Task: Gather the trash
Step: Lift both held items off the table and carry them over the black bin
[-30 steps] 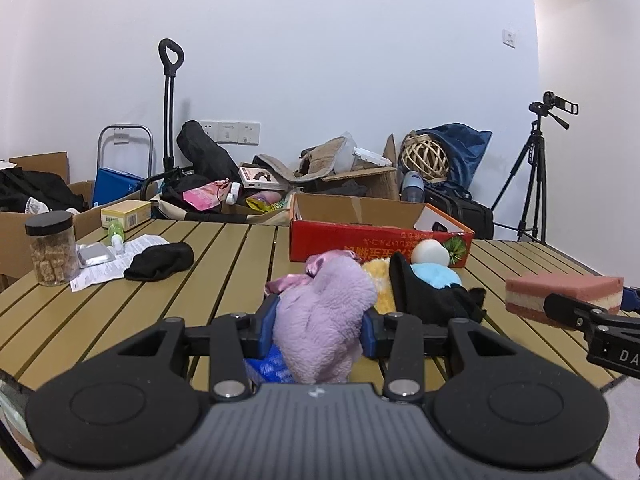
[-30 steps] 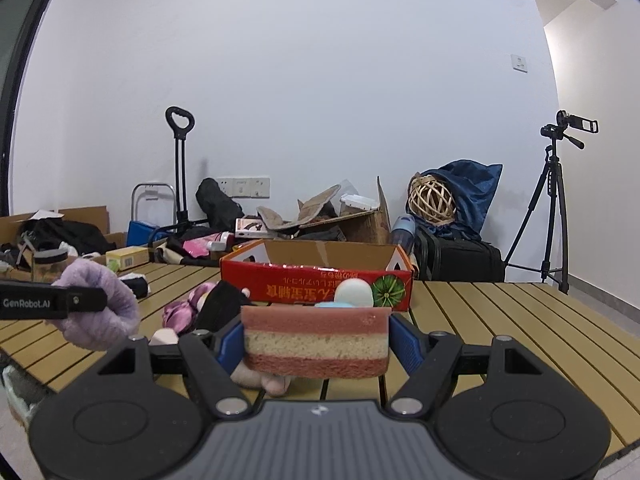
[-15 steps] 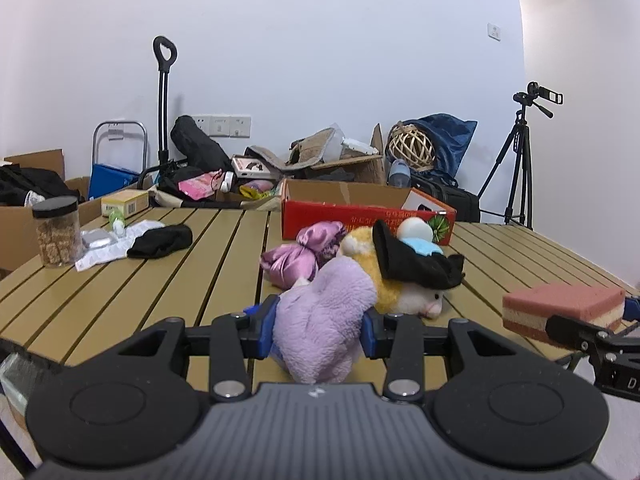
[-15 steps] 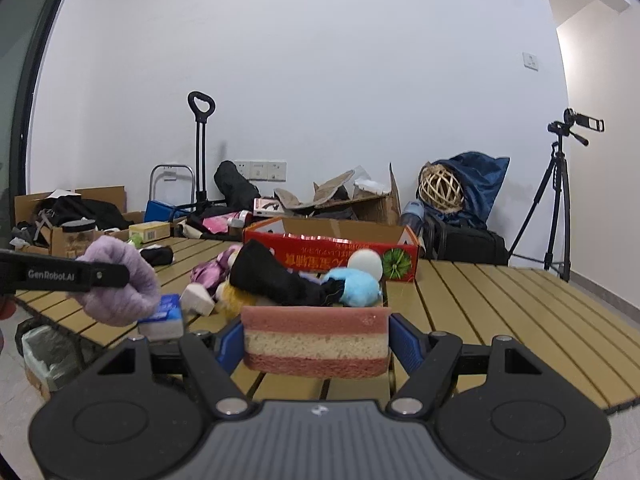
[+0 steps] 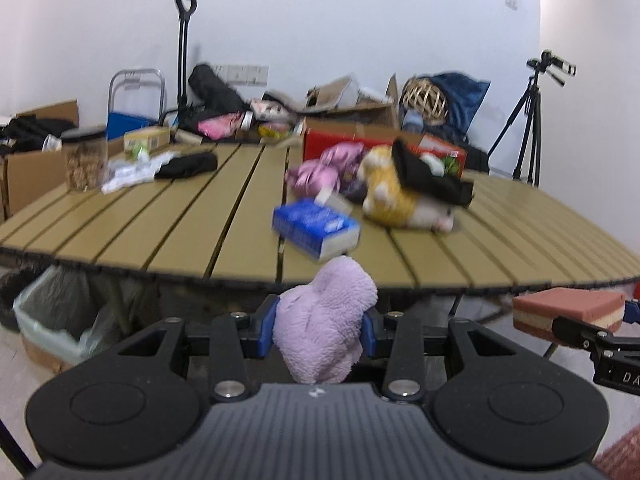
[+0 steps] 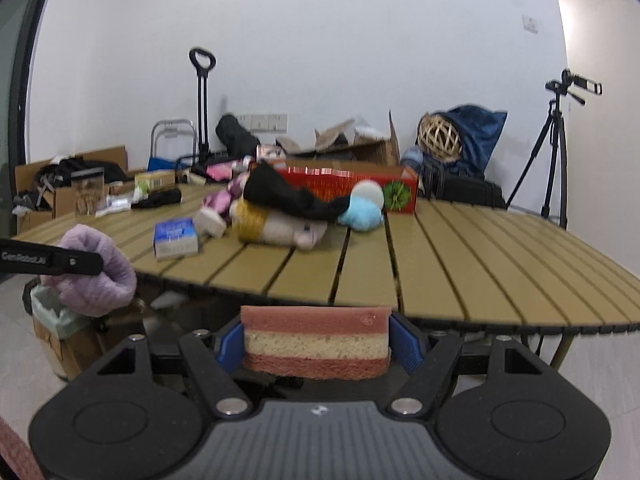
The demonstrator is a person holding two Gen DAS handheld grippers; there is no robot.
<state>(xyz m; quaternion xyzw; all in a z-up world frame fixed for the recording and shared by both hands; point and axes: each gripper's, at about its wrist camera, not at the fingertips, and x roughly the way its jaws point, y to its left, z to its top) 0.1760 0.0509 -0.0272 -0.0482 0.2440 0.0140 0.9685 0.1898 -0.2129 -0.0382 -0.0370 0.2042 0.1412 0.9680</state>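
Pulled back off the slatted wooden table (image 5: pixel 200 216), both grippers now lower, in front of its near edge. Left gripper (image 5: pixel 320 326) clamped on fluffy lilac plush cloth (image 5: pixel 326 312), right gripper (image 6: pixel 316 346) wide around striped pink-and-cream sponge (image 6: pixel 316 342). Liner-fitted cardboard trash bin (image 5: pixel 52 320) down-left on the floor, nearer the left hand.

Bright, even indoor light washes the white wall (image 6: pixel 320 40), with no hard shadows and no glare. Both views bow like a fisheye, and the counter (image 5: pixel 160 220) curves along its near edge, with dark vignette in the corners. Motion blur smears the left view: the blue box (image 5: pixel 316 228) near that edge and the plush pile (image 5: pixel 404 196) behind it look soft. Underneath the counter it's dim.
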